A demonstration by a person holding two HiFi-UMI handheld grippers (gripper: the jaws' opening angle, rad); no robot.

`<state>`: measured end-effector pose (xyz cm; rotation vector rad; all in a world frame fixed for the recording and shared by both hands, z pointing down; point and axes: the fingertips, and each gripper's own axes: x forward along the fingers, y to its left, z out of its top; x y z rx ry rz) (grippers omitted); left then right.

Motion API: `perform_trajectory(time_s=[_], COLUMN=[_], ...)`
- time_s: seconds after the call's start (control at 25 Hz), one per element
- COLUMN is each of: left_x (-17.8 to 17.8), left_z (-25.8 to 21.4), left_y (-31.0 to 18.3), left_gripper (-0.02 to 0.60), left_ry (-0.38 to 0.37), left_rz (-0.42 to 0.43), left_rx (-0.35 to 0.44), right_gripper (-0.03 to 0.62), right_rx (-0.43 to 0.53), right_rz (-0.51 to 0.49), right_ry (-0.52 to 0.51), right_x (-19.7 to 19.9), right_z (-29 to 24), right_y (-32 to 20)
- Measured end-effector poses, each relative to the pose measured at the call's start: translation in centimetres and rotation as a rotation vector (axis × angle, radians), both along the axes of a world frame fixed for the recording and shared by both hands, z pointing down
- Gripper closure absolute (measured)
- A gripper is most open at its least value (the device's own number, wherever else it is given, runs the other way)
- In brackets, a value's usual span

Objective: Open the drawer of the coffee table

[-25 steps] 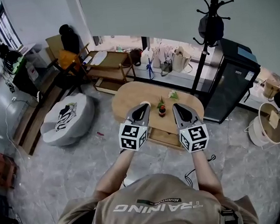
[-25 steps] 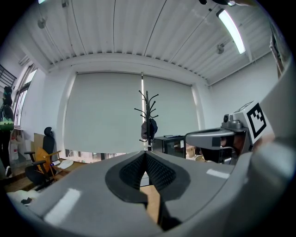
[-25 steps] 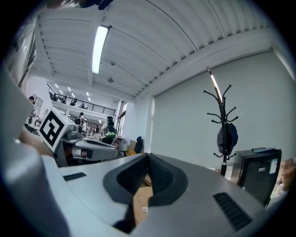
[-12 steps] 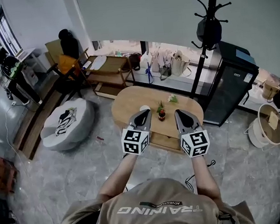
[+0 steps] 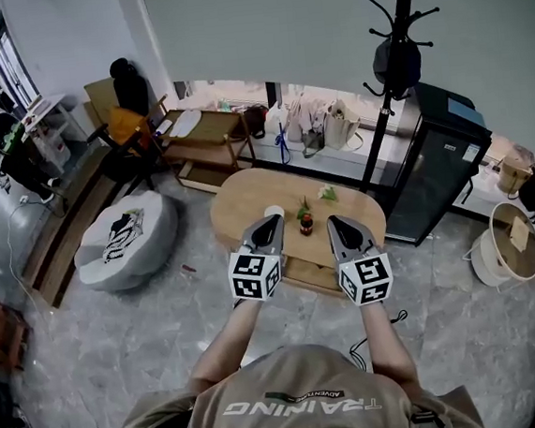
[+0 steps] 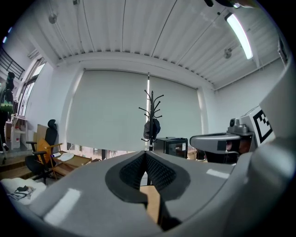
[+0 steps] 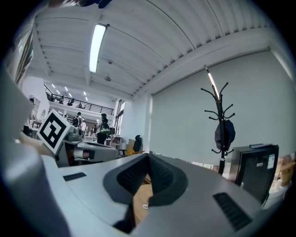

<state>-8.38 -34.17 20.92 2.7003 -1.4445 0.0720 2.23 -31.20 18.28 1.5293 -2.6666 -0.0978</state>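
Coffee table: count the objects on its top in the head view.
3: a white cup beside the left gripper, a small dark pot with greenery between that and the right gripper, a green-and-white item farther back. The grippers may hide others.

A lounge corner of an open office: an oval coffee table (image 5: 242, 198) sits just ahead of the left gripper (image 5: 270, 221) and right gripper (image 5: 332, 222). A pouf (image 5: 119, 237) lies to their left, a coat stand (image 5: 393, 50) and small black fridge (image 5: 437, 168) stand beyond on the right, and an office chair (image 5: 129, 81) is at far left.

Left gripper (image 5: 270, 220), right gripper (image 5: 335, 221), seemingly facing table (image 5: 236, 202)
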Motion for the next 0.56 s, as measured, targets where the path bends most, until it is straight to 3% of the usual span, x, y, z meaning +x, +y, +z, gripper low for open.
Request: perform_trajectory(time_s=[0.56], left_x=[-1.5], left_z=[-0.3], left_y=[-0.4], left_gripper=[0.591], left_ry=[0.002], left_rz=[-0.02], left_rx=[0.013], right_gripper=[0.588], right_rx=[-0.001], right_rz=[-0.003], right_ry=[0.0], right_x=[-0.4], right_z=[0.5], right_y=[-0.5])
